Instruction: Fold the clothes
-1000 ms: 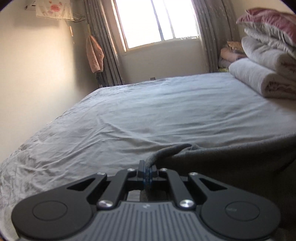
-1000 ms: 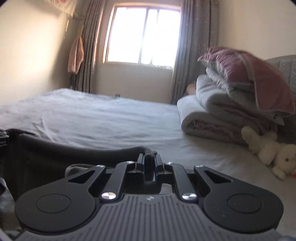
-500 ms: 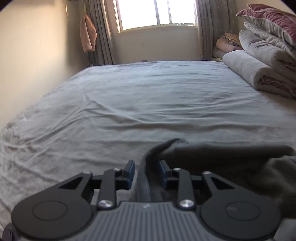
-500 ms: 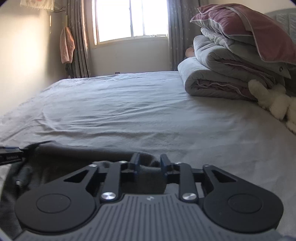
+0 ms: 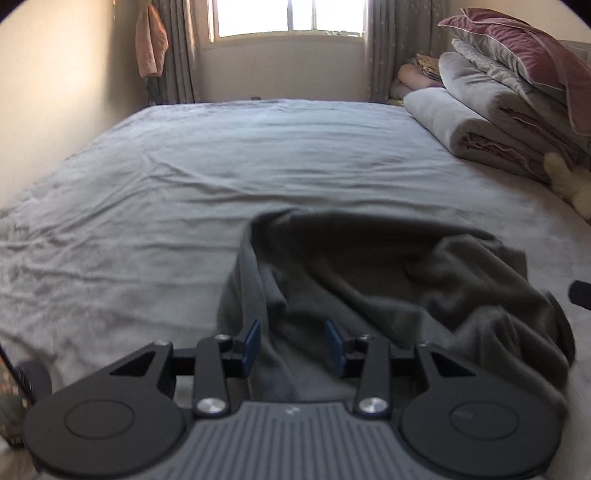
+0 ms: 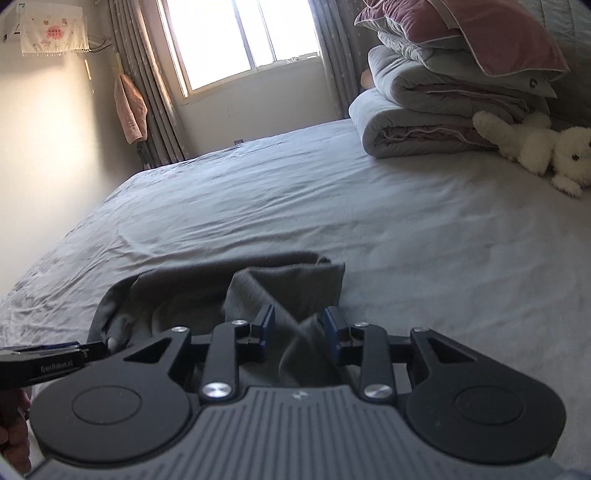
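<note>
A dark grey garment lies crumpled on the grey bed sheet, near the front edge. My left gripper hovers over its left end. Its jaws are opening, and a fold of the cloth lies loose between the blue pads without being pressed. My right gripper is at the garment's right end, open, with a ridge of cloth standing slack between its pads. The left gripper's body shows at the left edge of the right wrist view, with a hand below it.
A stack of folded quilts with a maroon pillow on top fills the bed's right side. Beside it lies a white plush toy. A wall runs along the left, and a window with curtains is at the far end.
Both grippers were shut on the garment's edge and held it up. Both have since opened and pulled back, and the garment has dropped onto the sheet.
</note>
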### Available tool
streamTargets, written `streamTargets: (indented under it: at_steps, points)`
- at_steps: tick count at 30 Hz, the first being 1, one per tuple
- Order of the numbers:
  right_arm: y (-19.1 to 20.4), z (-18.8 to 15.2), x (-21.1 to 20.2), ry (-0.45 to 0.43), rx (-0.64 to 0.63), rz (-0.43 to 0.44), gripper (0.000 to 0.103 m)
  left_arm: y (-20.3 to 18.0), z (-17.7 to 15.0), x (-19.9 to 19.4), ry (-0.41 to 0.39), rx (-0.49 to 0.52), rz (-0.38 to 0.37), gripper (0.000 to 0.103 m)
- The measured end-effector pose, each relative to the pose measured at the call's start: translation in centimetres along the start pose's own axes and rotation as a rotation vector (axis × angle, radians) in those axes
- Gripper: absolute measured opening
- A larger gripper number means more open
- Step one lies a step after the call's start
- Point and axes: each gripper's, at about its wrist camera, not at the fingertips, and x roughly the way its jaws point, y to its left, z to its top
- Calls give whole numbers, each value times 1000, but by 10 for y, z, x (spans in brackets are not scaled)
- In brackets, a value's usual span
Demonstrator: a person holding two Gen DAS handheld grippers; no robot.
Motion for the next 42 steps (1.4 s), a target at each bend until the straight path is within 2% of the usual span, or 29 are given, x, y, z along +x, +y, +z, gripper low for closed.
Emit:
streamTargets:
  at_steps: [16, 21, 23, 26, 30, 33, 42]
  points:
    - [-4, -46, -21, 80, 15, -20, 35, -21, -58, -36, 60, -4, -111, 42]
    - [-16, -51, -15, 163, 54, -56, 40, -29, -77, -34, 55, 2, -152, 42]
    - [-23, -53, -11, 203, 78, -69, 41, -36, -78, -33, 61, 27, -171, 42]
    - [-37, -50, -8, 236, 145, -38, 43, -47, -75, -39, 33, 79, -238, 43]
    - [-49, -43, -4, 229, 206, -12, 49, -61, -70, -43, -26, 117, -305, 43]
    - [-52, -42, 1, 222, 203, -25, 50, -73, -69, -42, -36, 127, -341, 43]
    - [-59, -44, 8, 205, 237, 11, 54, -101, -72, -49, -61, 157, -440, 44]
